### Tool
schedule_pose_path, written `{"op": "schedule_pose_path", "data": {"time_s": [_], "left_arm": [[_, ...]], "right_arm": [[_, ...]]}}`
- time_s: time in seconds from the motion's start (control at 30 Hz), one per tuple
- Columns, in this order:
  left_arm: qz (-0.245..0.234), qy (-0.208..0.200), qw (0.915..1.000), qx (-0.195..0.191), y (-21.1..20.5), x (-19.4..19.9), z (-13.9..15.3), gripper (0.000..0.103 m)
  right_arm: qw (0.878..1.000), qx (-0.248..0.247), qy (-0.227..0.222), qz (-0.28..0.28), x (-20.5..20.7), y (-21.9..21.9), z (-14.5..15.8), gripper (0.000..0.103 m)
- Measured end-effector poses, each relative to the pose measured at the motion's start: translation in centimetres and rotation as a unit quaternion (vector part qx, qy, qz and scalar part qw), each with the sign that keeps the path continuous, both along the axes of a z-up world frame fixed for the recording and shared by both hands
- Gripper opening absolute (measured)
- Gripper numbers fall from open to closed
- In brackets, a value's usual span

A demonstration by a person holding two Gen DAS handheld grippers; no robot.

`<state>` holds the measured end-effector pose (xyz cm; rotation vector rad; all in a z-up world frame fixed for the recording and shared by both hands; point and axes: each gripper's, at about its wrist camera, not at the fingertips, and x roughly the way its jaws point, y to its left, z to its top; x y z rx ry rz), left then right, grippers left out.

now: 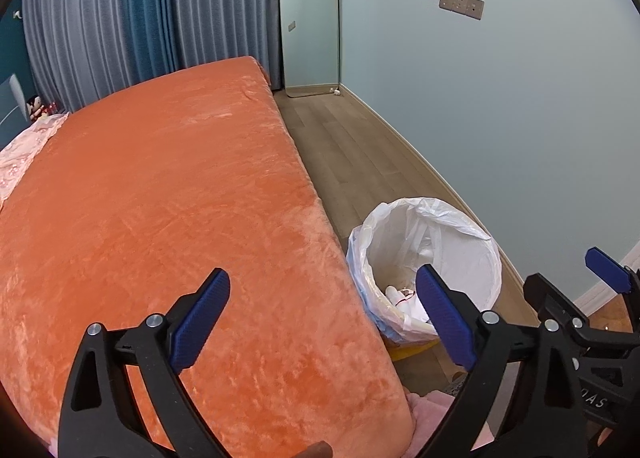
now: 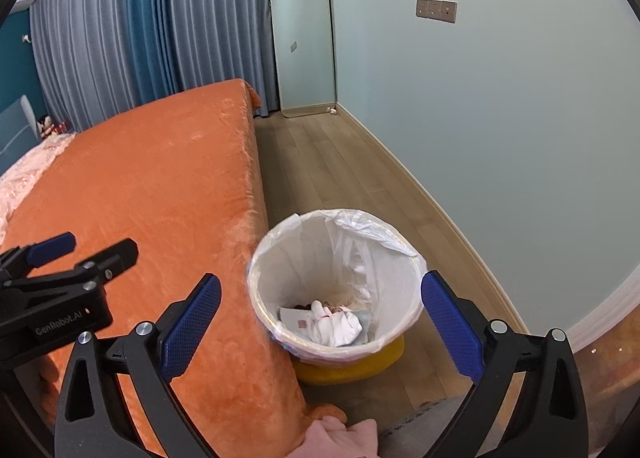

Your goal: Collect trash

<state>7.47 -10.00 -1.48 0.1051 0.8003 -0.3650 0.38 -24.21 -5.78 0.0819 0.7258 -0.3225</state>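
Note:
A yellow trash bin (image 2: 348, 368) lined with a white plastic bag (image 2: 336, 254) stands on the floor against the bed's side. Crumpled white paper and wrappers (image 2: 334, 324) lie at its bottom. The bin also shows in the left wrist view (image 1: 428, 258). My right gripper (image 2: 320, 322) is open and empty, hovering over the bin's mouth. My left gripper (image 1: 322, 318) is open and empty above the bed's edge, left of the bin. The left gripper shows in the right wrist view (image 2: 60, 254), and the right gripper shows in the left wrist view (image 1: 592, 286).
The bed with an orange blanket (image 1: 180, 197) fills the left side. A pink cloth (image 1: 24, 149) lies at its far end. A wooden floor strip (image 2: 332, 173) runs between bed and wall. A standing mirror (image 2: 304, 37) leans in the corner beside blue curtains (image 2: 140, 29).

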Motion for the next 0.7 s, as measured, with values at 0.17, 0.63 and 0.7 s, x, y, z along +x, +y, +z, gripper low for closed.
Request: {"op": "schedule_pose_path", "data": {"time_s": [0.17, 0.63, 0.7], "left_arm": [[0.002, -0.003, 1.0000, 0.009, 0.1, -0.7, -0.3, 0.092], [0.029, -0.006, 0.9993, 0.021, 1.0, -1.4, -1.0, 0.093], [0.030, -0.006, 0.9992, 0.025, 1.0, -1.4, -1.0, 0.093]], "right_arm": [[1.000, -0.019, 0.008, -0.004, -1.1, 0.7, -0.3, 0.096], [1.000, 0.000, 0.014, -0.016, -1.7, 0.7, -0.8, 0.096], [1.000, -0.003, 0.015, -0.016, -1.7, 0.8, -0.8, 0.096]]}}
